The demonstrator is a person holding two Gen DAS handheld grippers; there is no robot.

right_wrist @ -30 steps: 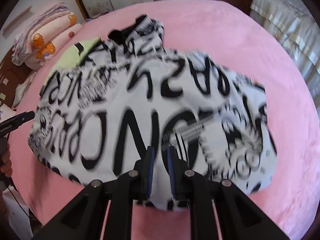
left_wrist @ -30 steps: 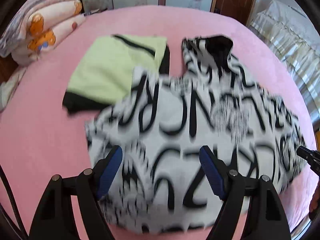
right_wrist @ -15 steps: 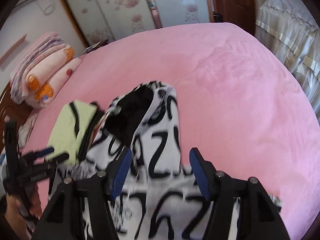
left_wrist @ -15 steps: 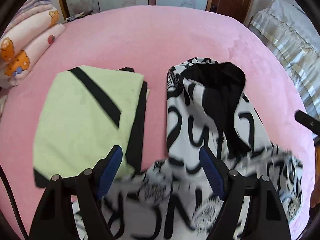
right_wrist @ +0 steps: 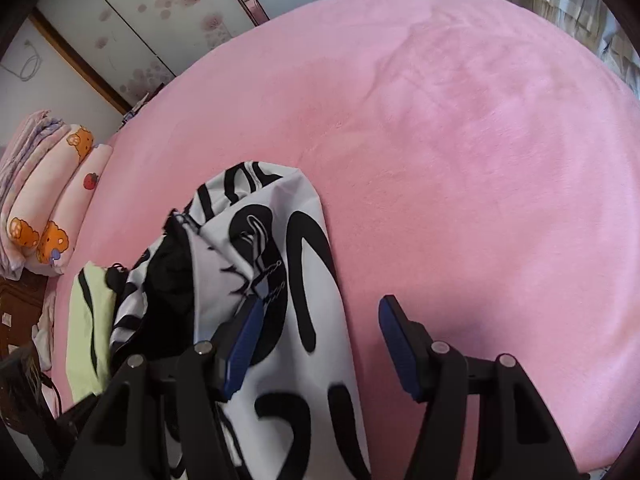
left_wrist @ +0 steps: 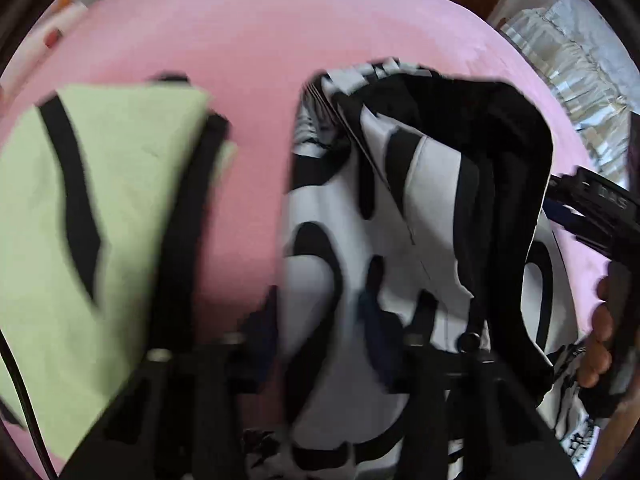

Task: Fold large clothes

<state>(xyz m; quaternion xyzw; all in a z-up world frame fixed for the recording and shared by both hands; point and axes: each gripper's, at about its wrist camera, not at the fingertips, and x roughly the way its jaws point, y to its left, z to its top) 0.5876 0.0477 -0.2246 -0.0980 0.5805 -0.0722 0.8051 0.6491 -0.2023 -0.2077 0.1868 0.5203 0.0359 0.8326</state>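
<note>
A white hoodie with big black lettering lies on the pink bed (right_wrist: 480, 160), its black-lined hood (left_wrist: 460, 152) toward the far side. My left gripper (left_wrist: 320, 324) is low over the hood's left edge. Its jaws are closing with fabric between them, and a gap still shows; the view is blurred. My right gripper (right_wrist: 322, 320) stands open astride the hoodie's right edge (right_wrist: 304, 280), one finger over the cloth and the other over bare bed. In the left wrist view, the right gripper's body (left_wrist: 592, 200) and the hand (left_wrist: 604, 340) that holds it show at the right.
A folded pale green garment (left_wrist: 112, 200) with black stripes lies just left of the hoodie. Rolled pink bedding (right_wrist: 44, 200) is stacked at the bed's far left. Wardrobe doors (right_wrist: 160, 20) stand behind the bed, and a curtain (left_wrist: 572, 60) hangs to the right.
Both grippers have moved from the hoodie's lower part up to its hood. The right gripper went from shut to open. The left jaws have narrowed around the hood's edge.
</note>
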